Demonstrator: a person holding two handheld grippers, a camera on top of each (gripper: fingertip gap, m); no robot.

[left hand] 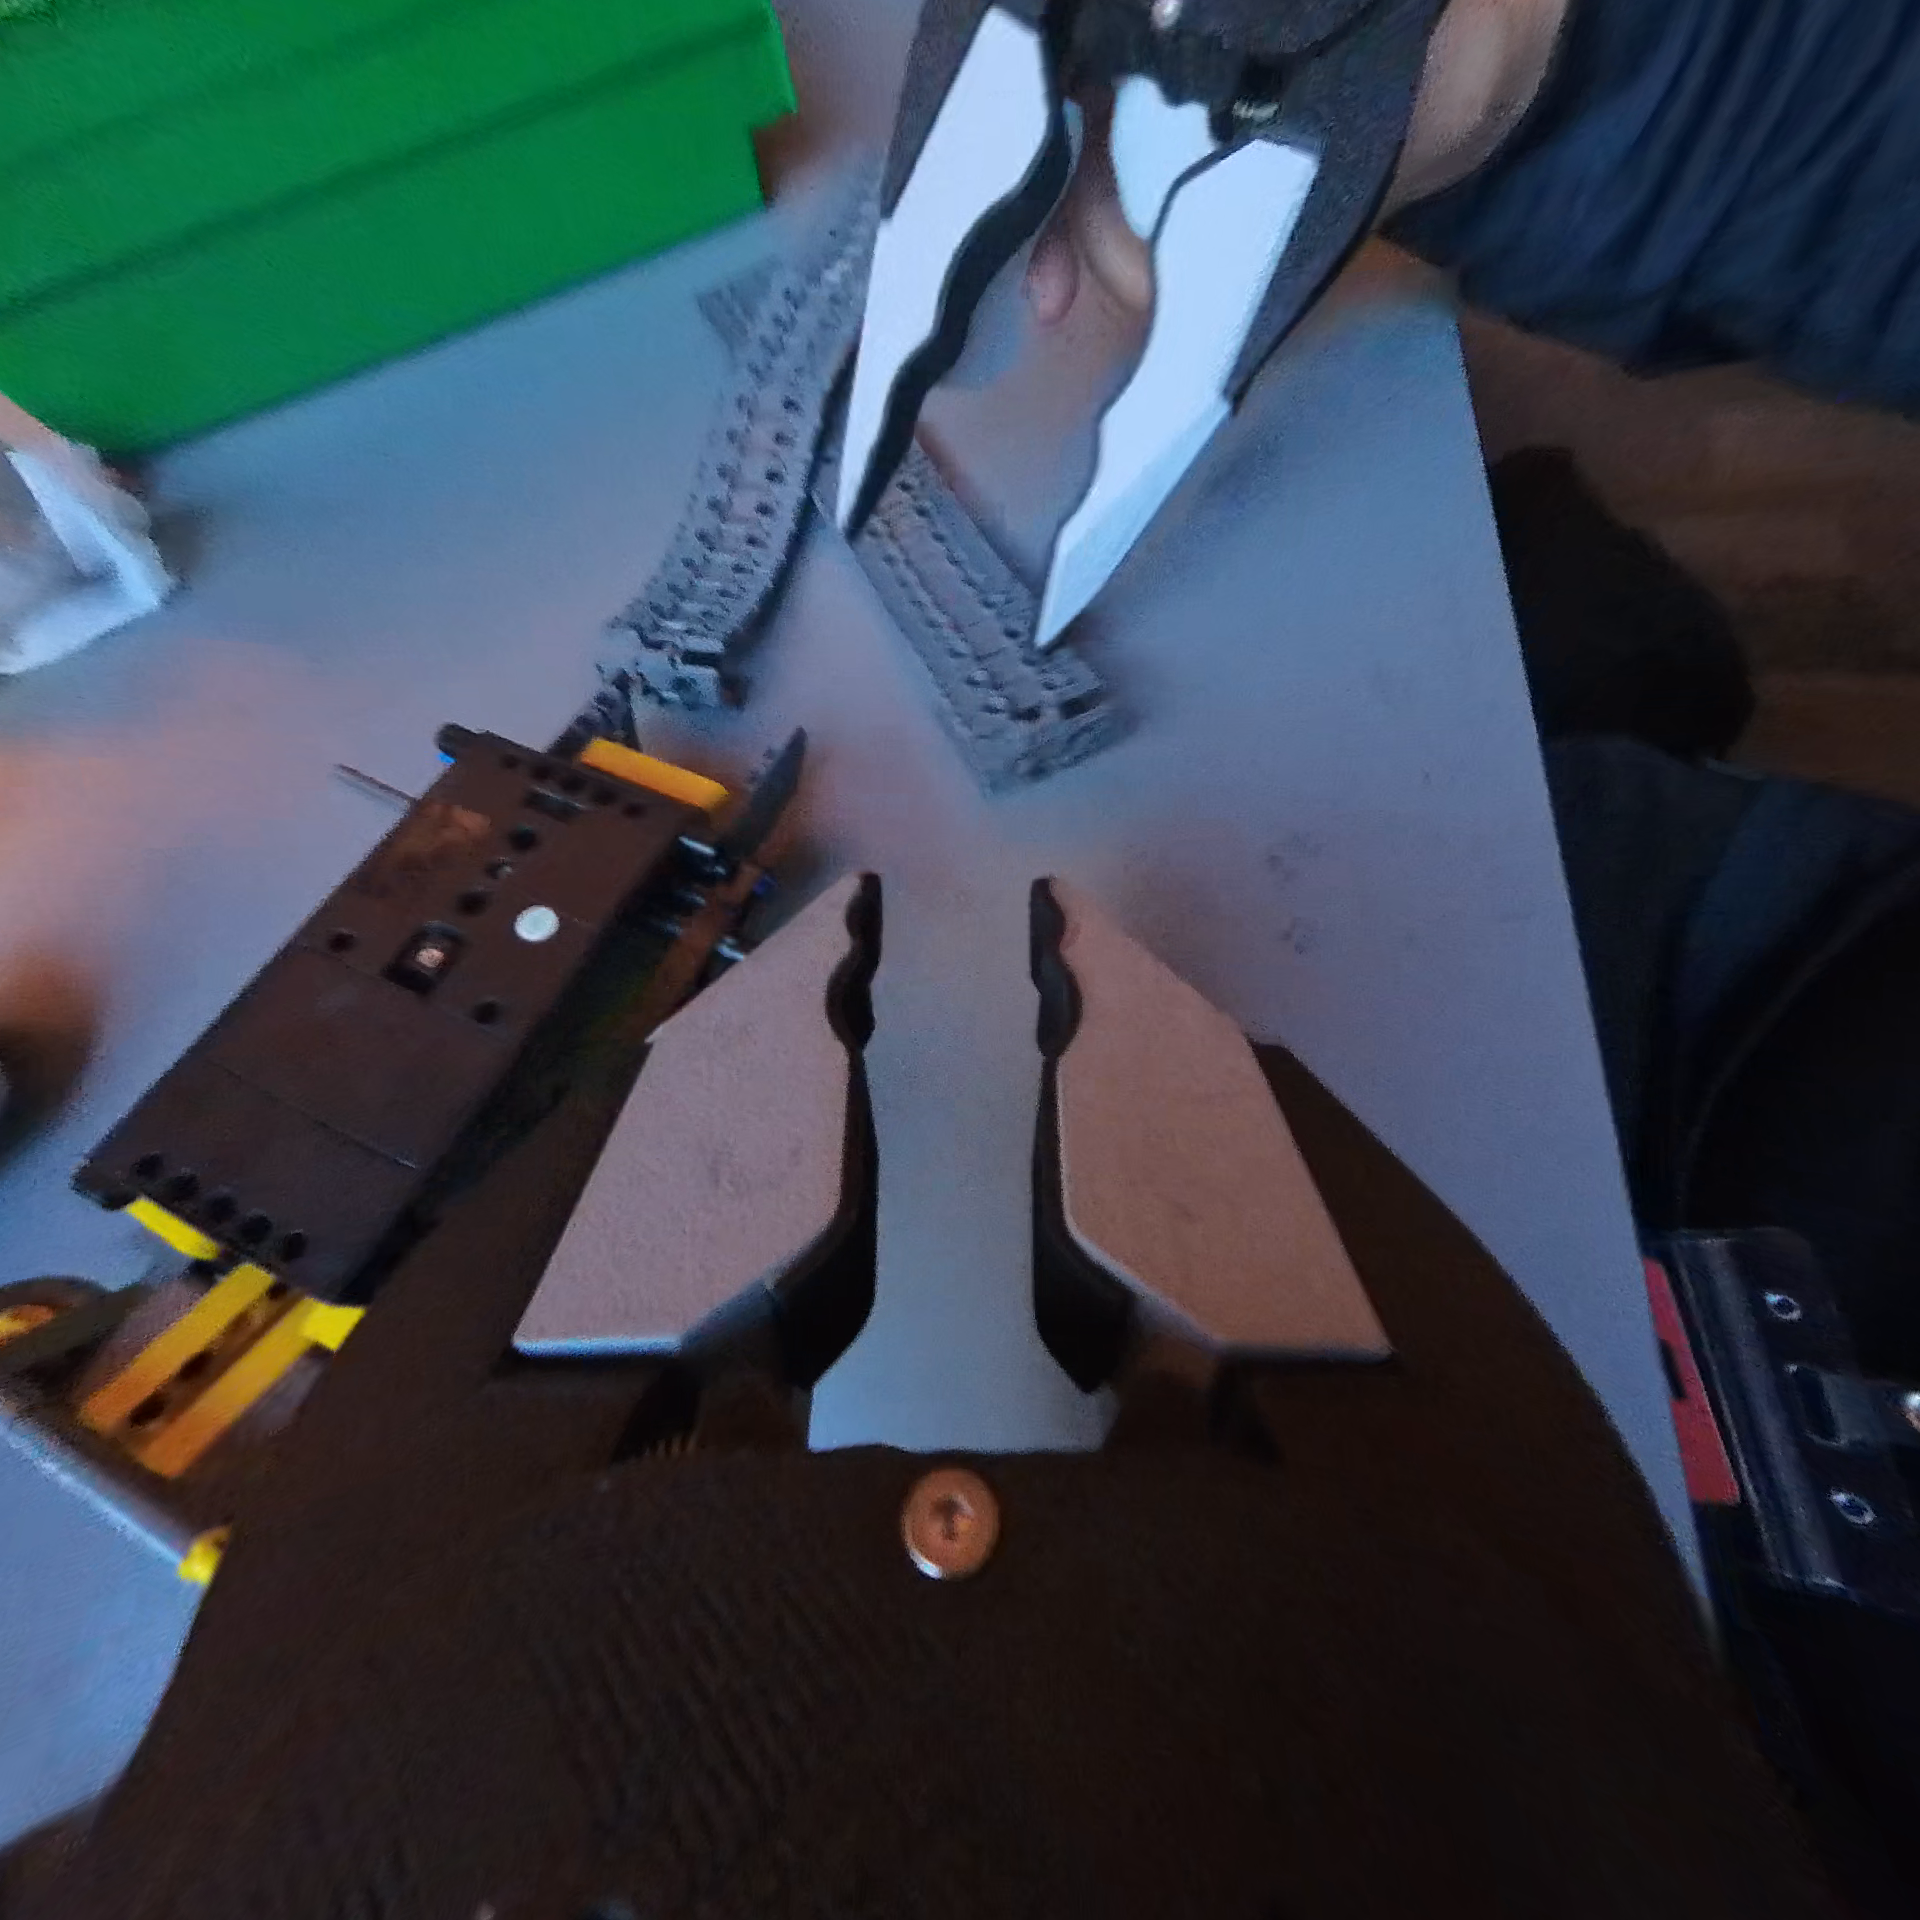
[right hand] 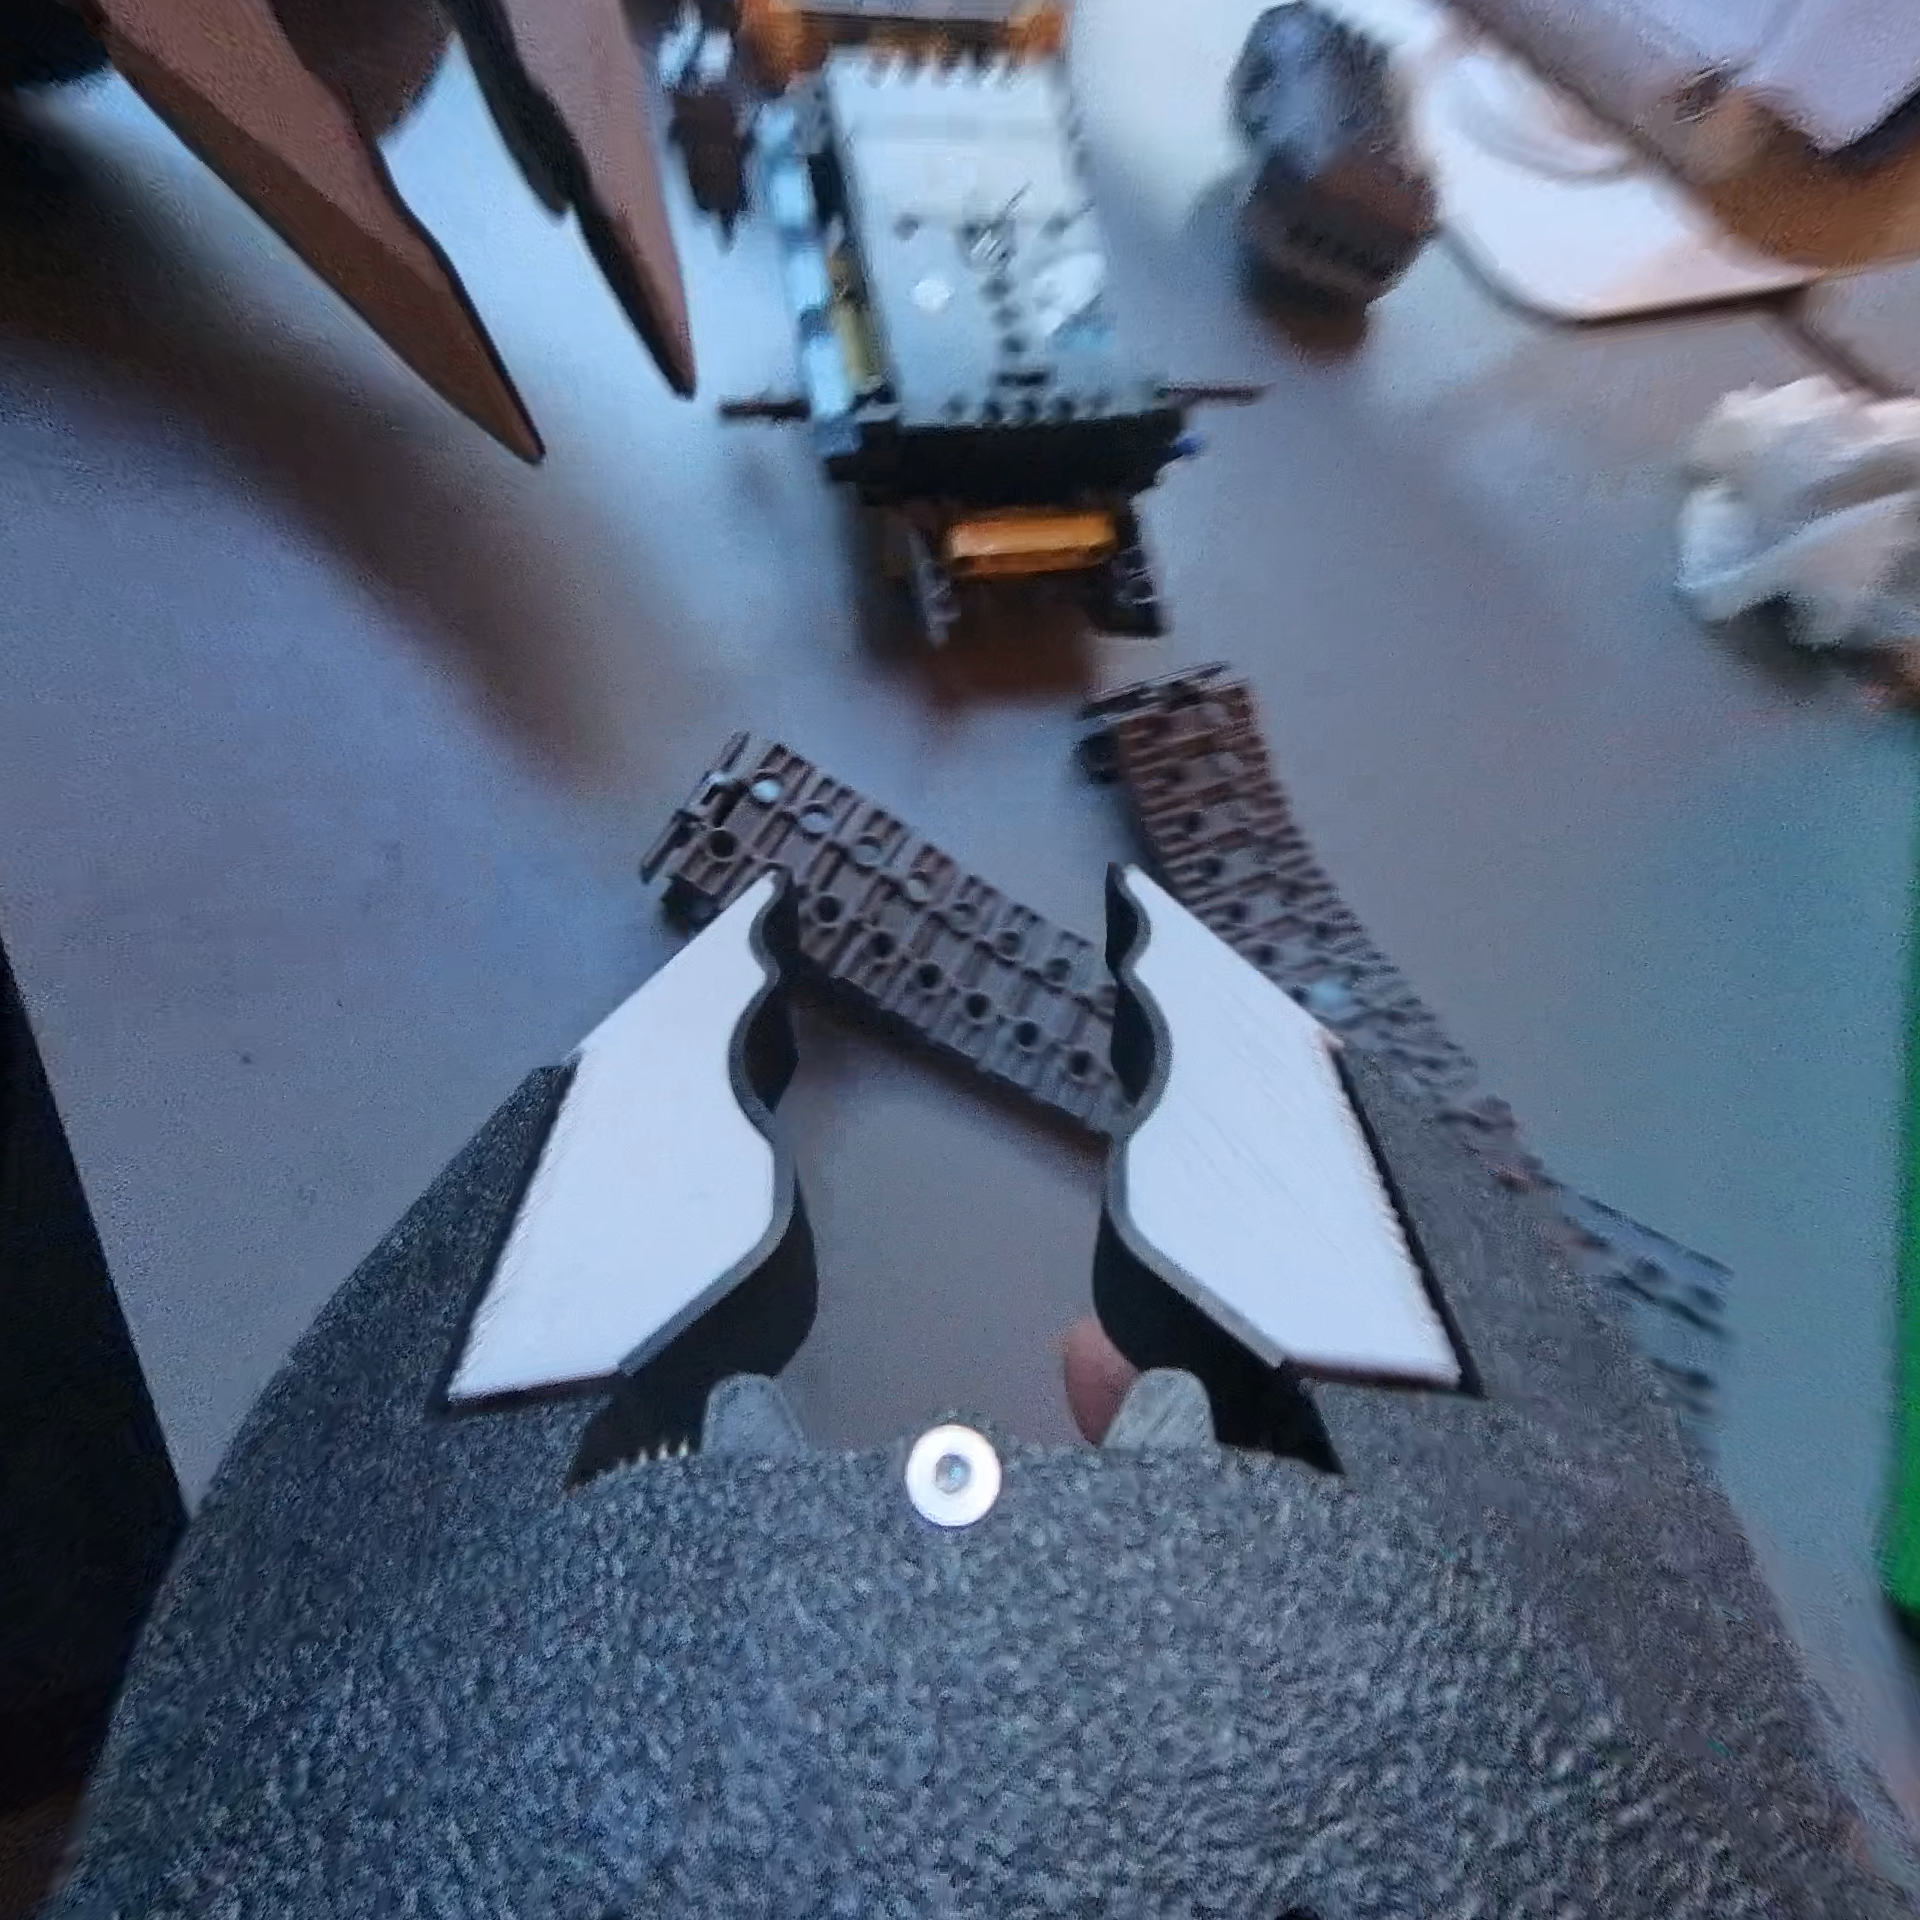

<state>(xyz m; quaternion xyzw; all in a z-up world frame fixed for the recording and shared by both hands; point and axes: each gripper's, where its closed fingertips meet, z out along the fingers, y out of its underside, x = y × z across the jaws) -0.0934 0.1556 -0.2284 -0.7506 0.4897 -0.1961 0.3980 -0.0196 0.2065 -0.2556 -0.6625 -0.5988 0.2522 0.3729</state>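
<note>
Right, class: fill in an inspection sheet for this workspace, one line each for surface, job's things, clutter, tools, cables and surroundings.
Surface: grey table, bare between the items.
Job's things: straight grey track strip and curved track strip lying flat; black and yellow brick-built model beyond them.
Clutter: crumpled white cloth; dark round object, too blurred to identify.
Tools: left tool open, empty, over bare table beside the model; right tool open, straddling the straight strip, contact cannot be told.
Cables: pale cord near the dark object.
Surroundings: green bin at the table's far side; person's dark sleeve behind the right tool.
</note>
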